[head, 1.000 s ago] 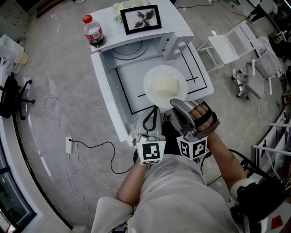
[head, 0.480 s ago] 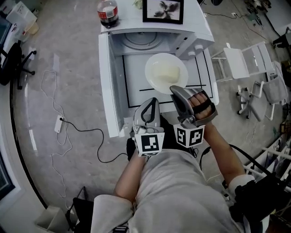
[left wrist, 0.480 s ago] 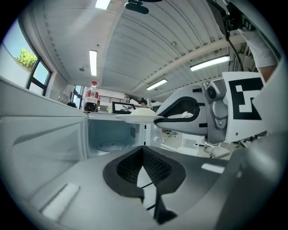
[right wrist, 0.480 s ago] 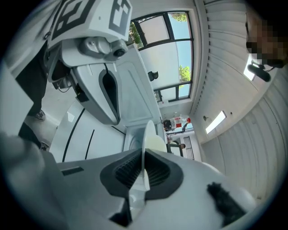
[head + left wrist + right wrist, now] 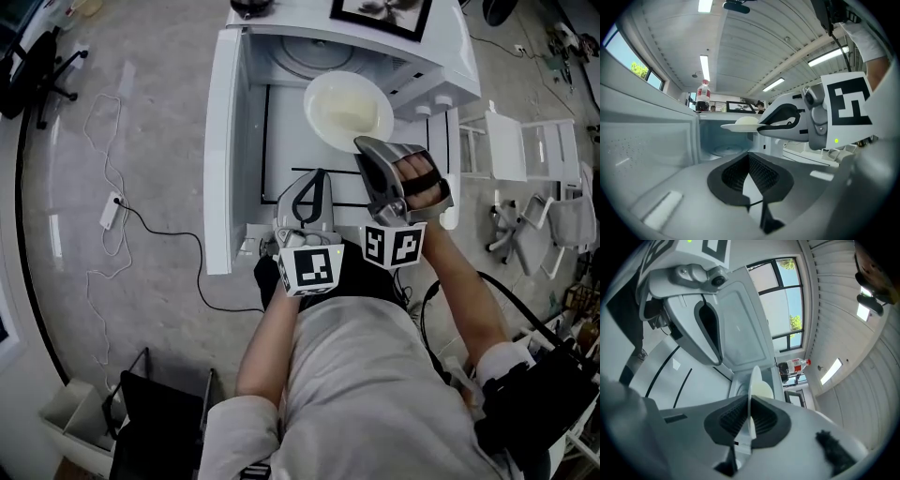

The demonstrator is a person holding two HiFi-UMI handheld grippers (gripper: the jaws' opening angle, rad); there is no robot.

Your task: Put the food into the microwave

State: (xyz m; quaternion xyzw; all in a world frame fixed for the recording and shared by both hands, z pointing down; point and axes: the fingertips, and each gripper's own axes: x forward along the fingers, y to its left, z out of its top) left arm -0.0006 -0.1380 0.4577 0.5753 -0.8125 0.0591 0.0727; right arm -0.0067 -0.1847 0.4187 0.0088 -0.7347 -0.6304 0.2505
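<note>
At twelve o'clock ahead of you, the boxy white microwave oven (image 5: 441, 47) now fills the top of the head view. A second ago it sat farther off, so you have closed in on it with both hands. Its flat white door with the black outline (image 5: 286, 141) lies open beneath your grippers.

The round white plate (image 5: 319, 94) has travelled from above the middle of that door to the mouth of the cavity. It is now at one o'clock from the view's centre, just short of the round glass turntable (image 5: 309, 58) at twelve. The pale yellowish slab of food (image 5: 354, 114) rides level on the plate.

Your right gripper (image 5: 366, 145) is clamped nearly closed on the plate's near rim, at its five o'clock edge. Your left gripper (image 5: 317, 176), at the plate's seven o'clock and apart from it, has its jaws together on nothing.

I judge the carry is nearly done. What remains is to push the plate deeper and set it down on the turntable.
</note>
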